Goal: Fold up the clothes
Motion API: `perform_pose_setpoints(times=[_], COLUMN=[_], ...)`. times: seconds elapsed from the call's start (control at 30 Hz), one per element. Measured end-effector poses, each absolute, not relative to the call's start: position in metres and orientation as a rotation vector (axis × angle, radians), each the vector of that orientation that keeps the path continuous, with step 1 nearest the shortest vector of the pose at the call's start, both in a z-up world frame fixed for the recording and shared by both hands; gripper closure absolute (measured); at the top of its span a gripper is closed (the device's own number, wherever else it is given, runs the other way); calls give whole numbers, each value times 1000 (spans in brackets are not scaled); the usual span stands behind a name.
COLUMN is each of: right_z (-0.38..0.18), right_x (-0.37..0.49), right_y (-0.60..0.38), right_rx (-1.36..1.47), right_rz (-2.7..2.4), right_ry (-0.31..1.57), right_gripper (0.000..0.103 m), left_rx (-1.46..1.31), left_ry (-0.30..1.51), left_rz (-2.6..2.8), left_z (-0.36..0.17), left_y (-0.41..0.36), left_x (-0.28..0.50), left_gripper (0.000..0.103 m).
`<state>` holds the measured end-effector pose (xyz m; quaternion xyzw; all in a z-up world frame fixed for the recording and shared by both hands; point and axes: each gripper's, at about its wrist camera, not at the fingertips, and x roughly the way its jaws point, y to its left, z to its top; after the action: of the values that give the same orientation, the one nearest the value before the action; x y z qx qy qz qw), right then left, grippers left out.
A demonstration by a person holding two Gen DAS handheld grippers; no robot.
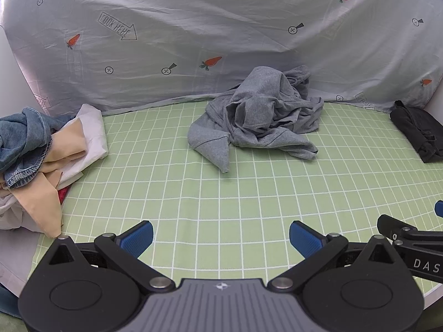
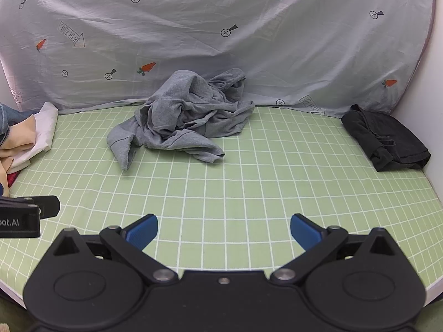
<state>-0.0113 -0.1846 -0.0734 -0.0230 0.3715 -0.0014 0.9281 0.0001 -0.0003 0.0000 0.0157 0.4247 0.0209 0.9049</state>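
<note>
A crumpled grey garment (image 1: 260, 116) (image 2: 188, 119) lies in a heap at the far middle of the green checked mat (image 1: 221, 193) (image 2: 249, 188). My left gripper (image 1: 220, 238) hovers over the near part of the mat, well short of the garment, its blue pads wide apart with nothing between them. My right gripper (image 2: 224, 231) stands open the same way, beside the left one and also empty. In the left wrist view, part of the right gripper shows at the right edge. A piece of the left gripper shows at the left edge of the right wrist view.
A pile of unfolded clothes (image 1: 41, 163) (image 2: 25, 141), denim, peach and white, sits at the mat's left side. A folded black garment (image 1: 418, 132) (image 2: 387, 138) lies at the far right. A printed grey sheet (image 1: 221, 27) (image 2: 221, 41) hangs behind the mat.
</note>
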Motion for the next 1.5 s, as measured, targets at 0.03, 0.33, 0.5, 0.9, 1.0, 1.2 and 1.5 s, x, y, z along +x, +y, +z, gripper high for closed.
perform_pose_setpoints(times=[0.03,0.33,0.5,0.9,1.0,1.2,1.5], right_z=[-74,-74,-76,-79,-80,-81,-82], right_x=[-11,-11,-7,-7,-7,-6,-2], right_y=[-184,-185,-185,-186,-187,-188,-187], right_rx=[-49,-40,-43,-40,-41,-43,-46], right_rz=[-4,-8,-7,-10,-10,-8,-7], right_ry=[761,764,767,766,766,767,774], right_gripper=[0,0,0,0,0,0,0], left_rx=[34,39,44,52,52,56,57], left_ry=[877,883,886,892,894,896,904], left_rz=[44,52,56,67,71,71,74], left_z=[0,-1,0,-2,-1,-2,-4], left_y=[-1,-1,-3,-5,-6,-6,-7], left_x=[0,2,4,6,8,9,12], left_gripper=[0,0,0,0,0,0,0])
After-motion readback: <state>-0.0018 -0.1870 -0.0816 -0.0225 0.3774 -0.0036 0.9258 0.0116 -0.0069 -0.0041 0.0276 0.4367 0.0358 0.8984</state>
